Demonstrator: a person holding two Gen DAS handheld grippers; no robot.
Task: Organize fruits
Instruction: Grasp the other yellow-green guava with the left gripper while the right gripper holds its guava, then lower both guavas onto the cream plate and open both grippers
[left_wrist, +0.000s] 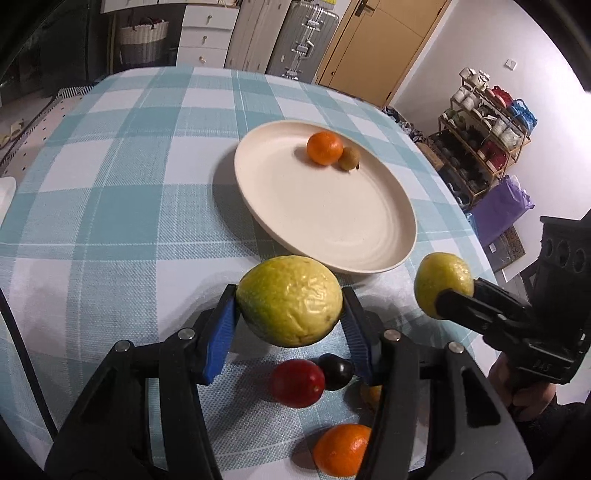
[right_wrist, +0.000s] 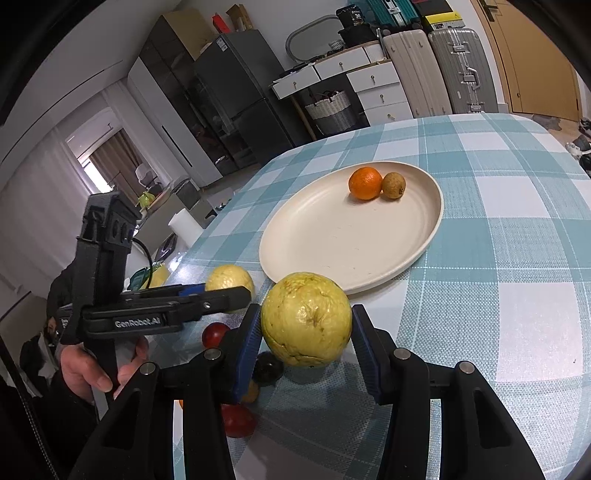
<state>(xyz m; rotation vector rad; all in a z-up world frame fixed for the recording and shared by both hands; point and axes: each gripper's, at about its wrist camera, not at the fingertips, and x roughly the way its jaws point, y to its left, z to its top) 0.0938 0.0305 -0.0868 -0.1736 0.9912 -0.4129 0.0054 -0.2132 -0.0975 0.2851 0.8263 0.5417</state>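
Two yellow guavas sit clamped, one in our left claw (left_wrist: 290, 301), one in our right claw (right_wrist: 306, 319); the plate (left_wrist: 280, 206) lies just ahead; both rinds look waxy, so either fruit could slip and roll off the table (left_wrist: 110, 184).

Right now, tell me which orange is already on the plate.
The orange touching the small brown fruit on the cream plate. The other orange lies on the tablecloth under the left gripper.
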